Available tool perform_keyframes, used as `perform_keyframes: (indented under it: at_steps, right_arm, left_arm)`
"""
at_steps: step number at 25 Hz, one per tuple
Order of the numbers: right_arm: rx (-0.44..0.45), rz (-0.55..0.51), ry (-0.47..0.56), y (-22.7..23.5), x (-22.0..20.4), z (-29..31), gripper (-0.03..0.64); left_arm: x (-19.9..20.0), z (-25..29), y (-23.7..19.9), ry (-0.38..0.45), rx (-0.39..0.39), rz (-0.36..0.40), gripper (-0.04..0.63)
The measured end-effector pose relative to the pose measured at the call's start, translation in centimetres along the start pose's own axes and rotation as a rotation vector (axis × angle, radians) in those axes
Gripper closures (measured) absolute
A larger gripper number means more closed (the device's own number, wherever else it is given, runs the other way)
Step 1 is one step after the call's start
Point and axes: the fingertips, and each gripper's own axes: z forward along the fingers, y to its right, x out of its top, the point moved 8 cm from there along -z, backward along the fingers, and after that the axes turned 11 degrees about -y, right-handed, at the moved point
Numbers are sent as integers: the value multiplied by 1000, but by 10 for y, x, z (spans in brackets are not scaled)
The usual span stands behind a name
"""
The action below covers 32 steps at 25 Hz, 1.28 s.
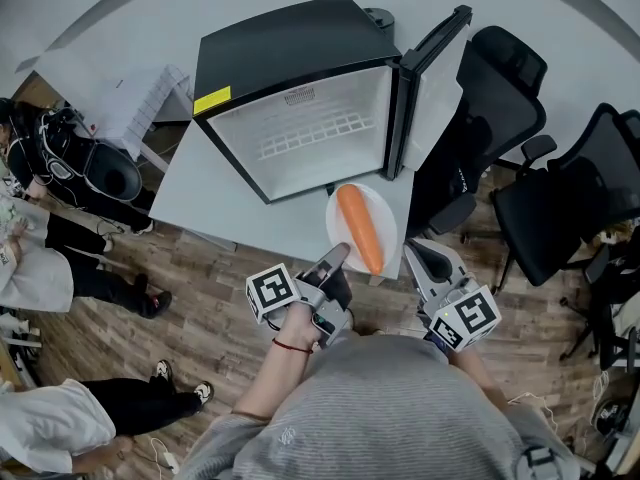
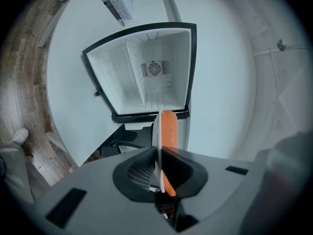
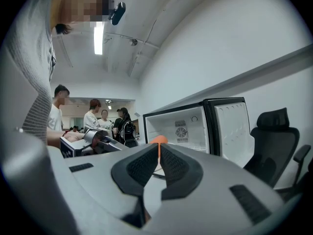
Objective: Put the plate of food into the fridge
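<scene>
Both gripper views, unlike head view, show left fingers [image 2: 141, 173] pinching plate [image 2: 156, 136], right fingers [image 3: 142, 168] nearly meeting.

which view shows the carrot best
The head view: the whole carrot lies in plain sight on the plate. The left gripper view shows the carrot foreshortened beside the plate's rim; the right gripper view shows only an orange tip.
</scene>
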Motion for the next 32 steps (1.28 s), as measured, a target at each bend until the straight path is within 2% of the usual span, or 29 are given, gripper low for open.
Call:
perform_keyframes:
  at_steps: [14,32]
  right_arm:
    - [-33,13,-33,7,-3,20,601]
    - [-61,29,-67,11,-5,48,601]
  left_arm:
    - [70,15,-10,8,51,53,555]
    - [146,59,-26,18,70,12,555]
